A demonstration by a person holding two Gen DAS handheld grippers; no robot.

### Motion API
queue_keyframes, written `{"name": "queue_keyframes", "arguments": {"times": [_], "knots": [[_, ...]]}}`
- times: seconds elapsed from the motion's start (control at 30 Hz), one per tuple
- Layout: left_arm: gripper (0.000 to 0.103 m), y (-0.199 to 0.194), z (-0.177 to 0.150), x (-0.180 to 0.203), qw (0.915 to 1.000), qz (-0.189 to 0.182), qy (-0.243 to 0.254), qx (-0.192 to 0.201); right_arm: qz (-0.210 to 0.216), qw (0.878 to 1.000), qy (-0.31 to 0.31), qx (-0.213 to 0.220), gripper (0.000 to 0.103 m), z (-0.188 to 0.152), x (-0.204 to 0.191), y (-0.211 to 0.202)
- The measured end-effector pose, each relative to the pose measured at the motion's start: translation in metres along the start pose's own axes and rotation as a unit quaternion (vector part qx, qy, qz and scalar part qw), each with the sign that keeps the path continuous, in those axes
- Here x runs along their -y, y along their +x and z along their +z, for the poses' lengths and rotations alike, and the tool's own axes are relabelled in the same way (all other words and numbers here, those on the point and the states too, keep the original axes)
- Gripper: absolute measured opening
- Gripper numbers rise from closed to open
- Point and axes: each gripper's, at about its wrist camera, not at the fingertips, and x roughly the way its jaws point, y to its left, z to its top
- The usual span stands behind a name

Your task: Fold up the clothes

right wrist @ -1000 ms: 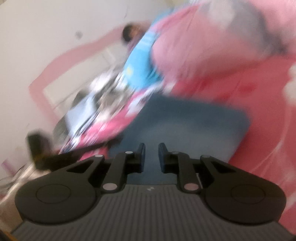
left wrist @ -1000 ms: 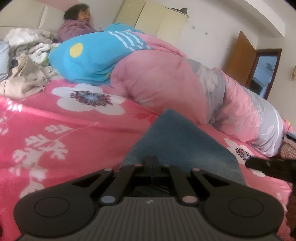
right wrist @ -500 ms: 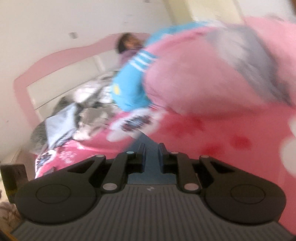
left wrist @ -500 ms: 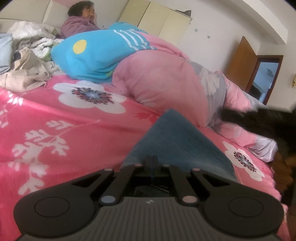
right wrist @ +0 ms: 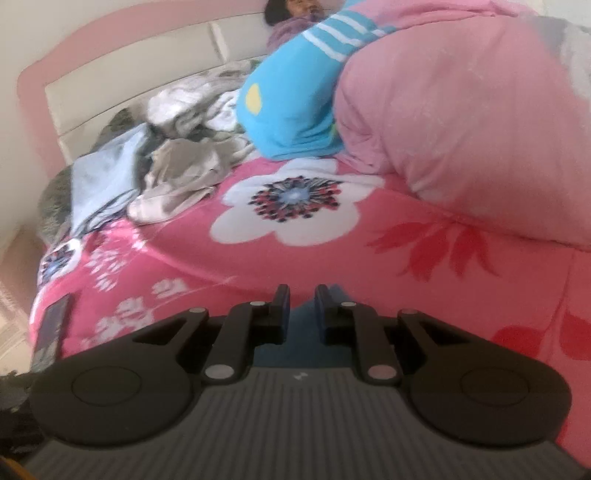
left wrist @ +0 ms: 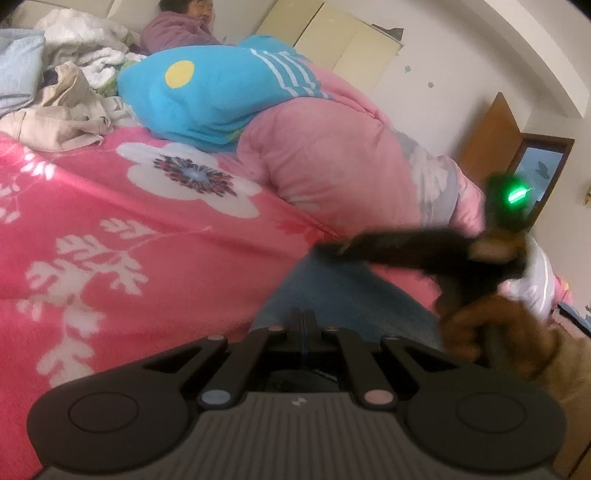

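A blue-grey folded garment [left wrist: 343,295] lies on the pink flowered bedspread [left wrist: 110,229]. My left gripper [left wrist: 303,323] is shut on its near edge, and the cloth spreads away from the fingertips. My right gripper [left wrist: 327,251] reaches in blurred from the right, its tip at the garment's far corner, with a hand [left wrist: 480,332] behind it. In the right wrist view the right gripper [right wrist: 301,306] is open by a narrow gap. A strip of the blue garment [right wrist: 301,332] shows between its fingers.
A bulky pink duvet [left wrist: 332,158] and a turquoise blanket [left wrist: 207,96] lie along the far side, with a person [left wrist: 177,26] resting behind them. Loose beige and white clothes [left wrist: 59,110] are heaped by the headboard [right wrist: 110,74]. A dark phone-like object [right wrist: 53,325] rests at the bed's left edge.
The right gripper has swung from the garment's right side to its far corner, and its view now faces the headboard. The left gripper stays shut on the garment and has shifted slightly.
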Motion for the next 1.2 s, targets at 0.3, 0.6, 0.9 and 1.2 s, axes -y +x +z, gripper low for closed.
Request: {"name": "queue_keyframes", "arguments": {"times": [0.3,0.6,0.9,1.2], "knots": [[0.003,-0.001,-0.001,-0.003,1.0,-0.003,-0.008,0.0,0.018,0.998,0.066,0.001,0.016,-0.009,0.016,-0.011],[0.003,-0.001,-0.002,-0.003,1.0,-0.001,-0.008,0.002,0.067,0.995,0.057,-0.036,0.016,-0.074,-0.016,-0.131],[0.003,-0.001,-0.002,-0.001,1.0,0.004,-0.003,0.005,0.037,0.997,0.063,-0.031,0.019,-0.122,-0.033,-0.188],[0.003,-0.001,-0.003,0.0,0.9999,0.008,0.003,0.009,-0.037,0.996,-0.075,-0.041,0.03,-0.14,-0.07,-0.179]]}}
